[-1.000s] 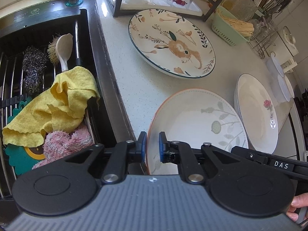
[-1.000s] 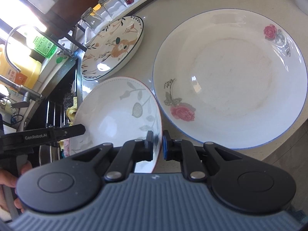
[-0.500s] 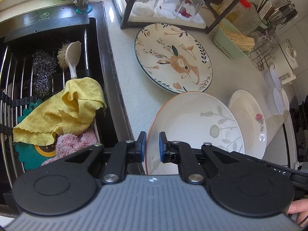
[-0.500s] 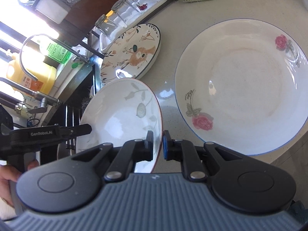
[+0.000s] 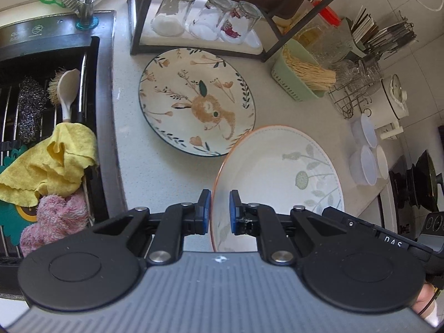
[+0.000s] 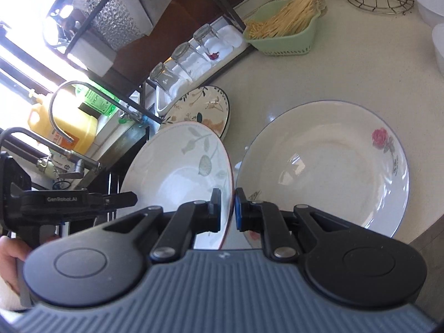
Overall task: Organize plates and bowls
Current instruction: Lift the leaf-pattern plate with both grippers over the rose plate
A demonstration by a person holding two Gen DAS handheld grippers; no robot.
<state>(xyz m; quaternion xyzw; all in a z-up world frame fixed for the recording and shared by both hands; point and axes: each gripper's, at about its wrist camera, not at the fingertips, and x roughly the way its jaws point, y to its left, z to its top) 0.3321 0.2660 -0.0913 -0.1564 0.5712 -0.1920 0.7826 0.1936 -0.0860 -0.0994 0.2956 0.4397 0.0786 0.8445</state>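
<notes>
Left wrist view: left claw (image 5: 219, 211) clamped on the near rim of the leaf plate (image 5: 280, 177), which is held above the counter (image 5: 155, 172); rabbit plate (image 5: 194, 100) lies at 11 o'clock. Right wrist view: right claw (image 6: 228, 211) clamped on the opposite rim of the leaf plate (image 6: 177, 166); rose plate (image 6: 327, 166) flat on the counter at 2 o'clock.

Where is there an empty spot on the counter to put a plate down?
Bare white counter lies between the black sink's edge and the round rabbit-pattern plate; more lies between the green basket of sticks and the rose-painted white plate. It is crowded by the upturned clear glasses.
</notes>
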